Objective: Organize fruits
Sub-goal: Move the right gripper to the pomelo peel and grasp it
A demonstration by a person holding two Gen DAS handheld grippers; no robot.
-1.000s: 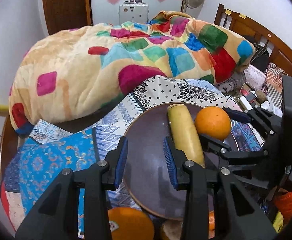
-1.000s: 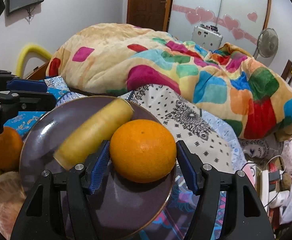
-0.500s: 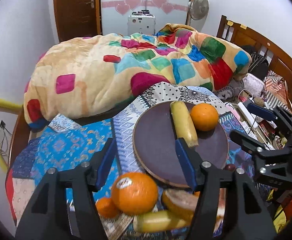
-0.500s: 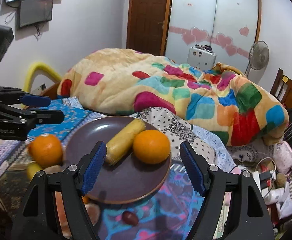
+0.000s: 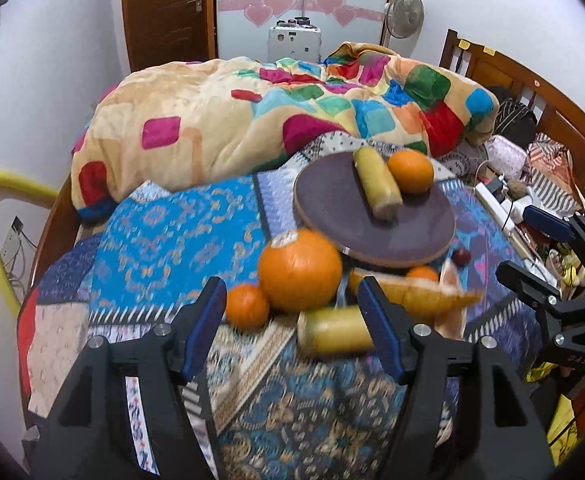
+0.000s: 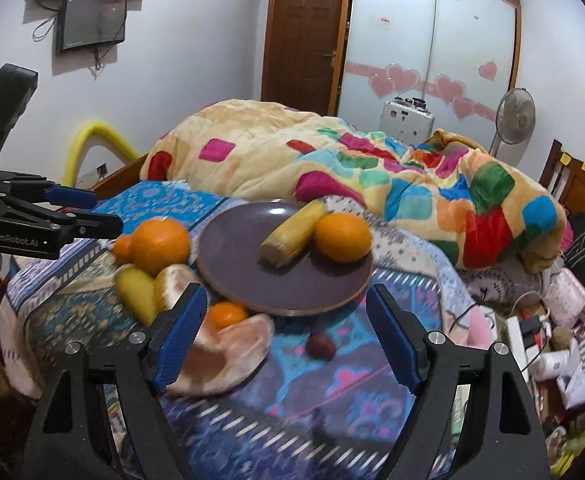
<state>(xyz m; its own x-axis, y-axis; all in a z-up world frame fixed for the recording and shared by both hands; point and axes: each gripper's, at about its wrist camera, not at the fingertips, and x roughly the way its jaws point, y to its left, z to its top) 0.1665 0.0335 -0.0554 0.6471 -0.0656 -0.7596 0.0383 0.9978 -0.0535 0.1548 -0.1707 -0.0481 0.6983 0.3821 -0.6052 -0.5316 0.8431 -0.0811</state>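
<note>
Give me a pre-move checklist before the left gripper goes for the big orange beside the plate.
1. Left gripper open and empty: ok.
2. Right gripper open and empty: ok.
3. Big orange between the lines of the left fingers: ok, but ahead of the tips, not yet between the pads.
4. Free sides for the pads: not ok; a small orange touches it on the left and a yellow fruit lies close on the right.
5. Free room on the plate: ok; its near and left parts are bare.
6. Fruit on the plate stable: cannot tell; the plate sits on soft bedding.
</note>
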